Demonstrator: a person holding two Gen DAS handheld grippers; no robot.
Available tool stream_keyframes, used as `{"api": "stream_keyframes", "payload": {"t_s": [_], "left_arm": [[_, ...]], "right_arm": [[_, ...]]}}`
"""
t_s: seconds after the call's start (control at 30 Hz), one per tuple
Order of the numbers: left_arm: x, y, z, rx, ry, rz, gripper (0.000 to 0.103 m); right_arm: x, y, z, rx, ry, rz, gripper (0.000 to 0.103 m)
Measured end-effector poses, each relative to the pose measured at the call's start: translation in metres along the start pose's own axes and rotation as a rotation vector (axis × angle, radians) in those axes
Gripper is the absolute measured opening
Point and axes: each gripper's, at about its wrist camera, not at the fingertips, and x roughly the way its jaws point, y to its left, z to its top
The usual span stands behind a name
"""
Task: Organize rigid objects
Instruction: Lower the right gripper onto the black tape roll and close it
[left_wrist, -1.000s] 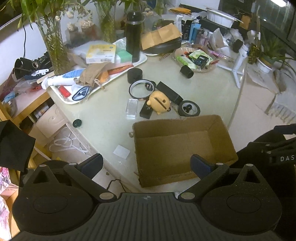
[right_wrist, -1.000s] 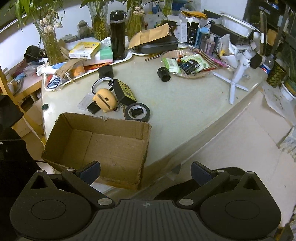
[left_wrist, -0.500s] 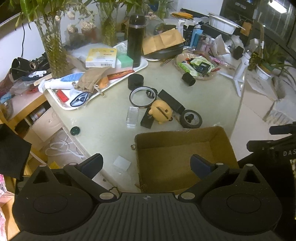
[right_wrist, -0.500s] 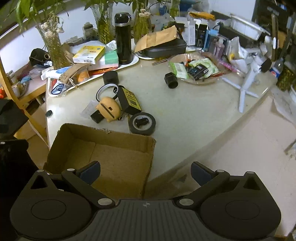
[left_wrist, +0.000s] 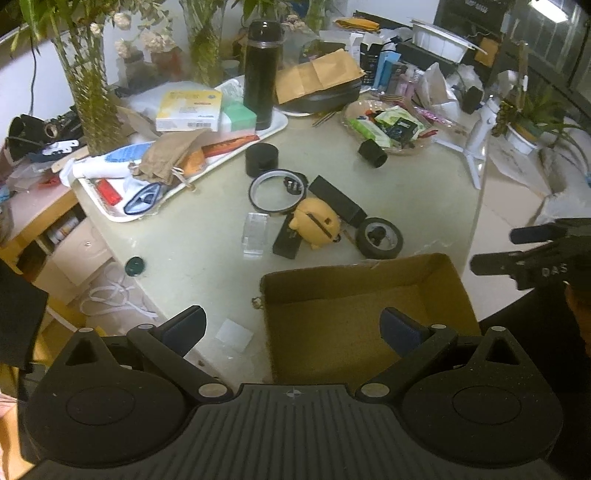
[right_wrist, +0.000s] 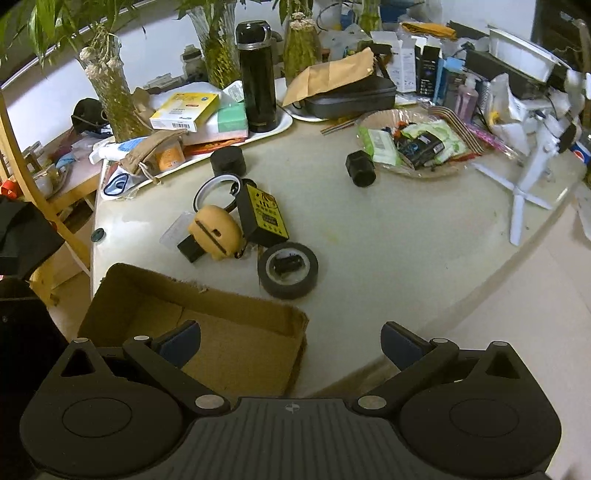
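Observation:
An open, empty cardboard box (left_wrist: 369, 317) (right_wrist: 207, 332) sits at the near table edge. Beyond it lie a yellow piggy bank (left_wrist: 316, 223) (right_wrist: 216, 230), a roll of black tape (left_wrist: 379, 237) (right_wrist: 288, 270), a black box with a yellow label (right_wrist: 263, 216) (left_wrist: 338, 201), a thin tape ring (left_wrist: 277, 191) (right_wrist: 218, 190), a clear plastic case (left_wrist: 255, 234) and two black cylinders (left_wrist: 261, 159) (left_wrist: 372, 153). My left gripper (left_wrist: 293, 326) hangs open over the box's near left corner. My right gripper (right_wrist: 290, 341) hangs open over the box's right wall. Both hold nothing.
A white tray (left_wrist: 177, 184) with a pouch, boxes and a black flask (left_wrist: 260, 70) fills the back left. A dish of packets (right_wrist: 417, 142) and a white tripod (right_wrist: 528, 184) stand at the right. Vases with plants (right_wrist: 114, 96) line the back. A wooden shelf (left_wrist: 40, 218) adjoins the table's left.
Both grippers have moved forward and lower toward the table, so the box and the loose objects appear closer. Both stay open; nothing on the table has moved.

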Motion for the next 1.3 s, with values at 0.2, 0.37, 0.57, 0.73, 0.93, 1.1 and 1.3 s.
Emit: {"api": "stream_keyframes", "payload": {"t_s": [0.2, 0.37, 0.57, 0.73, 0.93, 1.1, 1.3], "left_arm": [[0.009, 0.000, 0.000, -0.015, -0.003, -0.009, 0.103], [0.016, 0.000, 0.001, -0.022, 0.006, 0.002, 0.103], [0.020, -0.003, 0.000, -0.007, 0.006, 0.021, 0.103], [0.022, -0.003, -0.001, -0.016, 0.008, 0.007, 0.103], [0.024, -0.004, -0.001, -0.015, 0.006, -0.015, 0.103], [0.025, -0.002, 0.000, -0.025, 0.003, -0.026, 0.103], [0.025, 0.000, 0.001, -0.031, 0.003, -0.027, 0.103]], "right_arm": [[0.019, -0.010, 0.008, -0.017, -0.014, 0.037, 0.103], [0.039, -0.014, 0.017, -0.047, -0.010, 0.041, 0.103], [0.066, -0.018, 0.025, -0.037, 0.006, 0.076, 0.103], [0.093, -0.014, 0.032, -0.052, 0.034, 0.085, 0.103], [0.125, -0.011, 0.040, -0.035, 0.059, 0.061, 0.103], [0.147, -0.008, 0.045, -0.039, 0.069, 0.041, 0.102], [0.167, -0.002, 0.047, -0.053, 0.091, 0.036, 0.094]]}}
